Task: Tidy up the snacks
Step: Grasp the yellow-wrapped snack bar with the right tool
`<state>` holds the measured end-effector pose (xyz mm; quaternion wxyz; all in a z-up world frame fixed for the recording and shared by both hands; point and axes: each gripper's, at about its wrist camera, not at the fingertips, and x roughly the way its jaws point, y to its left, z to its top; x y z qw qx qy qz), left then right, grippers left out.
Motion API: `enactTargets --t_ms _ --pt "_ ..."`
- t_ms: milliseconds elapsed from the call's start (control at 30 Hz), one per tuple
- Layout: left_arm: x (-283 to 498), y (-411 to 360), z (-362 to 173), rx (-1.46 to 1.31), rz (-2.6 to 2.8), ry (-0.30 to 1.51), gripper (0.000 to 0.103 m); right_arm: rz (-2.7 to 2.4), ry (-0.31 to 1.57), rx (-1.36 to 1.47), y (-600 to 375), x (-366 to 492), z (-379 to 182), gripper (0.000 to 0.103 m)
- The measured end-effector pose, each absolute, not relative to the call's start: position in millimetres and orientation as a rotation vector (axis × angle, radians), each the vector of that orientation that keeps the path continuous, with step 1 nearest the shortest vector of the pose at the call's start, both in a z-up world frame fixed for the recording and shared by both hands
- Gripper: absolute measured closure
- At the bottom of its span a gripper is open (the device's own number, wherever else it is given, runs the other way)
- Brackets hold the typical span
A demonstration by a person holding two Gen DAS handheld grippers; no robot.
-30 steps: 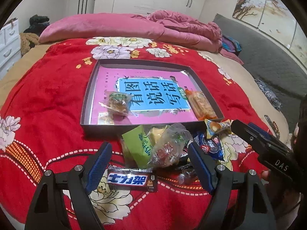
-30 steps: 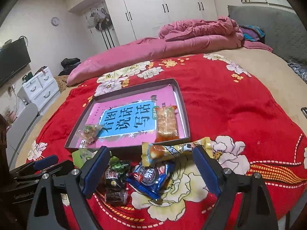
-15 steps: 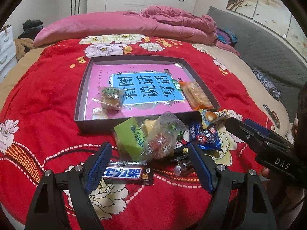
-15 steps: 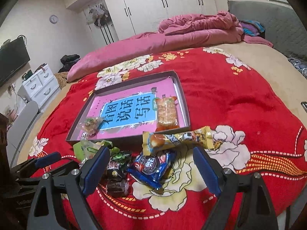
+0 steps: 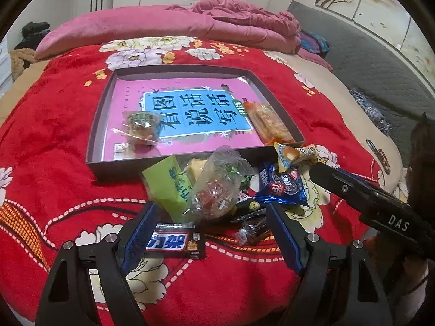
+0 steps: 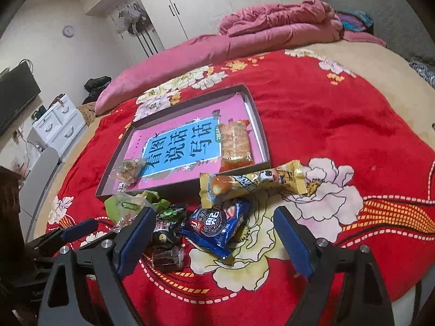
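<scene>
A shallow dark tray (image 5: 93,141) on the red bedspread holds a pink book, a clear-wrapped pastry (image 5: 141,127) and an orange cracker pack (image 5: 269,122). In front of it lies a heap of snacks: a green packet (image 5: 168,184), a clear bag of red sweets (image 5: 214,190), a blue biscuit pack (image 5: 282,187), a yellow bun pack (image 5: 293,154) and a chocolate bar (image 5: 174,241). My left gripper (image 5: 212,231) hovers open over the bar and the clear bag. My right gripper (image 6: 214,225) stands open around the blue biscuit pack (image 6: 217,225), its pads clear of it.
A pink quilt (image 5: 168,27) is piled at the head of the bed. Small dark packets (image 6: 168,220) and a brown sweet (image 6: 165,258) lie by the right gripper's left finger. White drawers (image 6: 59,125) stand beside the bed. A long yellow pack (image 6: 252,182) lies past the biscuits.
Both views have tipped down a little, so the tray and snacks sit higher in frame. Both jaws keep the same width. No snack has moved.
</scene>
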<state>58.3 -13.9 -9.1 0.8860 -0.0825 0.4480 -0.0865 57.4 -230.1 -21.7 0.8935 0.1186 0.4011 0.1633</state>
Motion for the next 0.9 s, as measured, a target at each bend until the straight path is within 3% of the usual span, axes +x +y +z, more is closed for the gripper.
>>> enactTargets --t_ms 533,733,900 --pt "67 -15 -14 -0.186 -0.19 0.949 0.021 0.323 0.914 0.397 -248 90 -46 0.015" --pt "68 -14 -15 -0.198 -0.192 0.951 0.021 0.326 0.913 0.443 -254 100 -50 0.021" --pt "68 -17 -17 -0.19 -0.199 0.956 0.021 0.334 0.918 0.479 -258 108 -55 0.033"
